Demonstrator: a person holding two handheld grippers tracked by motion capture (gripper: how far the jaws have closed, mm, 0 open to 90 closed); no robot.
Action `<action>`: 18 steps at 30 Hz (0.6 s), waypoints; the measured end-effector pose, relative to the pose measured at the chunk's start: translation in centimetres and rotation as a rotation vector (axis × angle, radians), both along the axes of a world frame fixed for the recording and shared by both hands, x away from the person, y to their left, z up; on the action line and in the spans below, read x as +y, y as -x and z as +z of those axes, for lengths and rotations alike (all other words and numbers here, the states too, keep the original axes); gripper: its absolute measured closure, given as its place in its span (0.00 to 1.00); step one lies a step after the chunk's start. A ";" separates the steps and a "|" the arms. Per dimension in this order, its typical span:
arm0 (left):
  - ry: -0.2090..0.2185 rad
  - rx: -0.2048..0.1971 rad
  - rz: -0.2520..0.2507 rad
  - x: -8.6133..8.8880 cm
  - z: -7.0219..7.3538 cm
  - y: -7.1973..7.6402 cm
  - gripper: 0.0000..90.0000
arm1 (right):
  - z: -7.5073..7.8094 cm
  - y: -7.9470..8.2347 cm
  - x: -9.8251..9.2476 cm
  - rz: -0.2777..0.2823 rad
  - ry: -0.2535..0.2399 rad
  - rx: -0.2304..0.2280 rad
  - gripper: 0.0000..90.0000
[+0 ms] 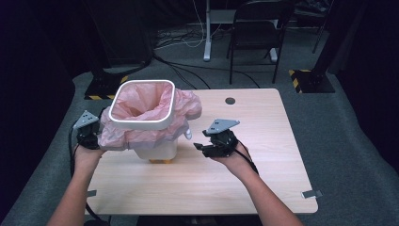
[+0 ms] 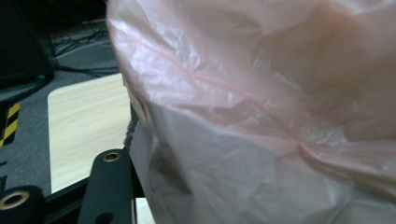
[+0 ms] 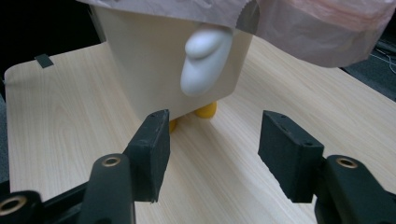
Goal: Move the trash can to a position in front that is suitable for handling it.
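Observation:
A small cream bin (image 1: 157, 149) on yellow feet (image 3: 205, 110) stands left of centre on the wooden table (image 1: 226, 179). A pink plastic bag (image 1: 186, 106) lines it, held by a white square rim ring (image 1: 141, 125) and draped over the sides. My left gripper (image 1: 96, 137) sits against the bag's left side. In the left gripper view the bag film (image 2: 261, 116) covers the space past the one jaw that shows, which stands wide. My right gripper (image 3: 212, 140) is open and empty, just right of the bin, facing its white side knob (image 3: 205, 58).
A round cable hole (image 1: 230, 100) lies at the table's far edge, and a tape strip (image 1: 312, 193) marks the near right corner. Beyond the table stand a black folding chair (image 1: 259, 33), floor cables and stand bases (image 1: 310, 80) with yellow-black tape.

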State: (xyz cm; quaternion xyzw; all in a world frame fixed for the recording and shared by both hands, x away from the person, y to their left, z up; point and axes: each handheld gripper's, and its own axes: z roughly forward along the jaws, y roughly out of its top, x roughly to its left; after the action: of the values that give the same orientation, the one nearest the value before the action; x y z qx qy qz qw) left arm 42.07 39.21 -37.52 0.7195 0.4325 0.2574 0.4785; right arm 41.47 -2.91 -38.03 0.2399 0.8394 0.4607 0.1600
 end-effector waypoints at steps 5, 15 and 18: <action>-0.003 0.004 -0.016 -0.1 0.1 0.0 0.57 | 0.0 -0.5 0.6 -0.001 -0.008 0.002 0.44; -0.038 0.032 -0.030 -0.4 -0.1 -0.4 0.72 | 0.2 -1.1 0.9 -0.002 -0.026 0.016 0.44; -0.049 0.051 -0.023 -0.4 -0.2 -0.7 0.65 | 0.4 -1.4 1.2 -0.001 -0.033 0.015 0.44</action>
State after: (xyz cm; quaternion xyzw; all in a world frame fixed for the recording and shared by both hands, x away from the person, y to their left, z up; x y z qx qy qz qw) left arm 42.81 38.80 -37.74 0.7422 0.4299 0.2440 0.4524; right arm 42.84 -1.75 -37.65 0.2463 0.8326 0.4728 0.1500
